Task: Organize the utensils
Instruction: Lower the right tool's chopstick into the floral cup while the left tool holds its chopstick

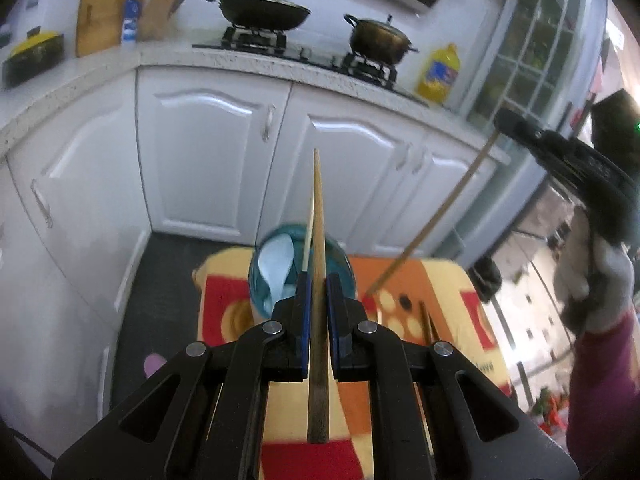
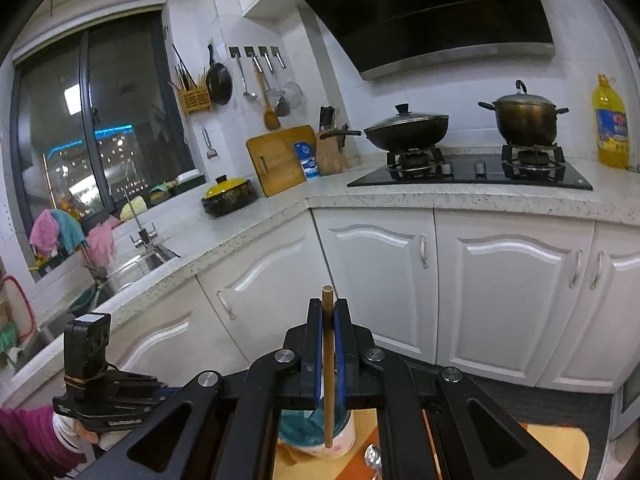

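Observation:
My left gripper is shut on a brown wooden chopstick that runs forward between the blue pads and points up and away. Just beyond its fingertips stands a teal cup holding a white spoon and a thin pale chopstick. At the right edge of the left wrist view, my right gripper holds a second wooden chopstick slanting down toward the tablecloth. In the right wrist view, my right gripper is shut on this chopstick, whose lower end hangs over the cup.
The cup stands on a small table with a red, orange and yellow cloth. Two dark chopsticks and a metal spoon lie on it. White cabinets and a counter with a stove, a wok and a pot are behind.

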Available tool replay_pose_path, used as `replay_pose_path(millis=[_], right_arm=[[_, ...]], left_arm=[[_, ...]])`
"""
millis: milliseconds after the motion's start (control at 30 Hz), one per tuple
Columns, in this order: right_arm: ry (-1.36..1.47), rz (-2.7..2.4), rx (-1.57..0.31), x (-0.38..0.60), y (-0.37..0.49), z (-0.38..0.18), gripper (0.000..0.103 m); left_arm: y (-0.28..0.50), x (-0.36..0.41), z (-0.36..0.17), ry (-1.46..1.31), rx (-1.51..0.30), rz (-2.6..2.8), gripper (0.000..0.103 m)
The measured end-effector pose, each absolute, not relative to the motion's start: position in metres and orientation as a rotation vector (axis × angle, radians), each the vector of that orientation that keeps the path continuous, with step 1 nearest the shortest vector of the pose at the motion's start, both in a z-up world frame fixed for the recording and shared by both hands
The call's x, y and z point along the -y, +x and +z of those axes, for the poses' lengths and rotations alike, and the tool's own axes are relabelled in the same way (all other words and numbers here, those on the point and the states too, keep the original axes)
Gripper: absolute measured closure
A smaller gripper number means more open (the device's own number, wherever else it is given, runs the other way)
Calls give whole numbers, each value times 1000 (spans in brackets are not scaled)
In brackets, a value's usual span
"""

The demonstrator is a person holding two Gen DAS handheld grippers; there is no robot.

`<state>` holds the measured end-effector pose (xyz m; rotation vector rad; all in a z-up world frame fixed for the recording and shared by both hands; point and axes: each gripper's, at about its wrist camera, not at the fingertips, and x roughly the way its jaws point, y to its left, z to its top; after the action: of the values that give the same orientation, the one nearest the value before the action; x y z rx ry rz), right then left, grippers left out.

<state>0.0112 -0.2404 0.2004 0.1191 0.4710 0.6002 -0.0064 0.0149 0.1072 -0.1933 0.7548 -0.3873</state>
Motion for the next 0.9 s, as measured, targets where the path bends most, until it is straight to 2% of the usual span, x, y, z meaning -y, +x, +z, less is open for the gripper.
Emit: replay_pose_path(millis=[200, 567, 900], right_arm=[[96, 585, -489, 223, 36, 189, 98], [93, 602, -529, 201, 66, 174, 98], [104, 594, -676, 189, 96, 122, 98]], left_arm=[[21, -9, 80, -225, -800, -390, 97], [42, -25, 76, -325, -760, -383, 97], [50, -18, 69, -343, -764, -398, 97]])
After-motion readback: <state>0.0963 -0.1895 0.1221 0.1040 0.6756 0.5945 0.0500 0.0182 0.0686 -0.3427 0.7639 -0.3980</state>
